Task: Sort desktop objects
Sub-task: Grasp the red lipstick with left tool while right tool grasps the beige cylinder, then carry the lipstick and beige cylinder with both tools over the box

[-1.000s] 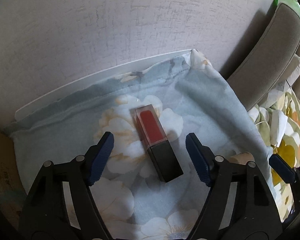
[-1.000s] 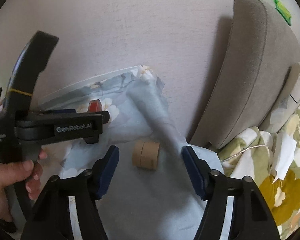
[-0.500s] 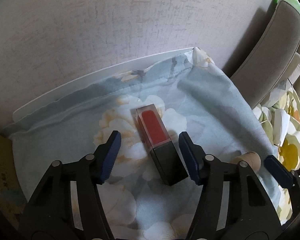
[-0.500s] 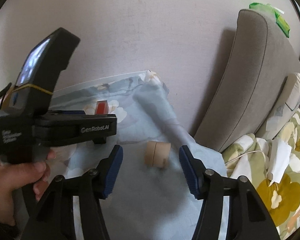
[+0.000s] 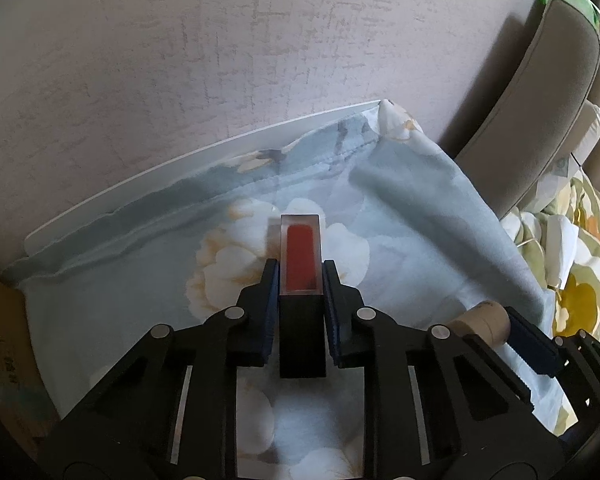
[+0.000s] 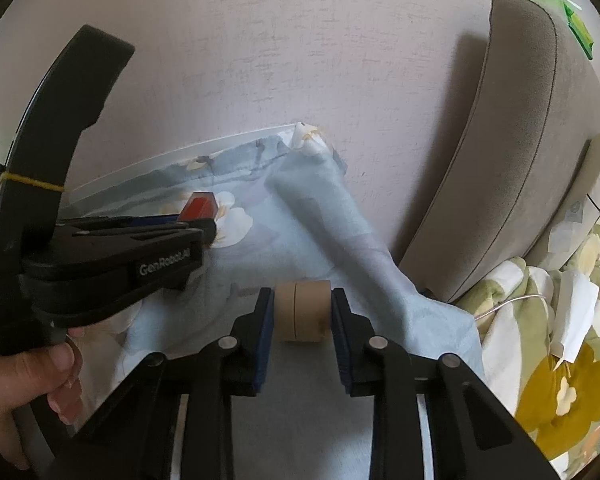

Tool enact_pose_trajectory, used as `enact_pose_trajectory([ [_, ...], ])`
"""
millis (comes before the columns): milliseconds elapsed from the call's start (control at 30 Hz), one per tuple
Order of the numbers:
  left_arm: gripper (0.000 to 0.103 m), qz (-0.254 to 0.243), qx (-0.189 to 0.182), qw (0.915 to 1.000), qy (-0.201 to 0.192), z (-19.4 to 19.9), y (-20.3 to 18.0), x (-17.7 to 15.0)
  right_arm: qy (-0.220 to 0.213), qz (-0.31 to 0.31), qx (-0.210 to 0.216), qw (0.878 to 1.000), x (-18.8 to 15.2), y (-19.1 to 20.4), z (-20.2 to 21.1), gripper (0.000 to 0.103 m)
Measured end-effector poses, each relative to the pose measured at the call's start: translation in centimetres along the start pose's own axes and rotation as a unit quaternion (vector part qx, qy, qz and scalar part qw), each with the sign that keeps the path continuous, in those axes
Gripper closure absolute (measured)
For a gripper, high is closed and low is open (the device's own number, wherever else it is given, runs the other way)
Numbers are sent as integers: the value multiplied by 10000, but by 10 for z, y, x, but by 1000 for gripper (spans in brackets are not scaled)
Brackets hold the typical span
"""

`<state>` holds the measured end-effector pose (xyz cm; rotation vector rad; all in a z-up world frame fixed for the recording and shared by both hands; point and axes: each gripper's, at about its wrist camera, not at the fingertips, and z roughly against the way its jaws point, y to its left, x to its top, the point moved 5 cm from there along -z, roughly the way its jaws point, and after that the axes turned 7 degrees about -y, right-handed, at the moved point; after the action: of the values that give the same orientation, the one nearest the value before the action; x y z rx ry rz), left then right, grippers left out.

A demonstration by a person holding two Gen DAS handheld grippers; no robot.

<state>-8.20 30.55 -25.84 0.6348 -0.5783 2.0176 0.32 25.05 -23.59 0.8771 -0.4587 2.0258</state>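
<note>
A square lipstick tube [image 5: 301, 276] with a clear red top and black base lies on a pale blue floral cloth [image 5: 400, 216]. My left gripper [image 5: 300, 280] is shut on the lipstick tube, blue pads against both sides. It also shows in the right wrist view [image 6: 198, 208], held in the left gripper [image 6: 196, 224]. A tan cylinder [image 6: 302, 312] lies on its side on the cloth [image 6: 332, 216]. My right gripper [image 6: 302, 312] is shut on the tan cylinder, pads on both flat ends. The cylinder also shows in the left wrist view [image 5: 482, 322].
A textured wall [image 5: 220, 60] rises right behind the table's white back edge [image 5: 180, 164]. A grey upholstered headboard [image 6: 512, 140] stands at the right, with yellow-flowered bedding [image 6: 560, 380] below it. A brown cardboard box [image 5: 4, 360] sits at the far left.
Both grippers have closed: the left one on the lipstick tube, straightening it between the pads, the right one on the tan cylinder. Both moved forward a little.
</note>
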Motion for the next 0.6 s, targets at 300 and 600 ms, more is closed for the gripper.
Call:
enact_pose_trajectory([
  [300, 85, -30, -51, 10000, -50, 26, 0, 5, -82, 23, 37, 10000, 9, 1, 12, 77],
  [600, 85, 50, -88, 9992, -380, 110, 9, 31, -271, 126, 375, 9988, 55, 12, 58, 77],
])
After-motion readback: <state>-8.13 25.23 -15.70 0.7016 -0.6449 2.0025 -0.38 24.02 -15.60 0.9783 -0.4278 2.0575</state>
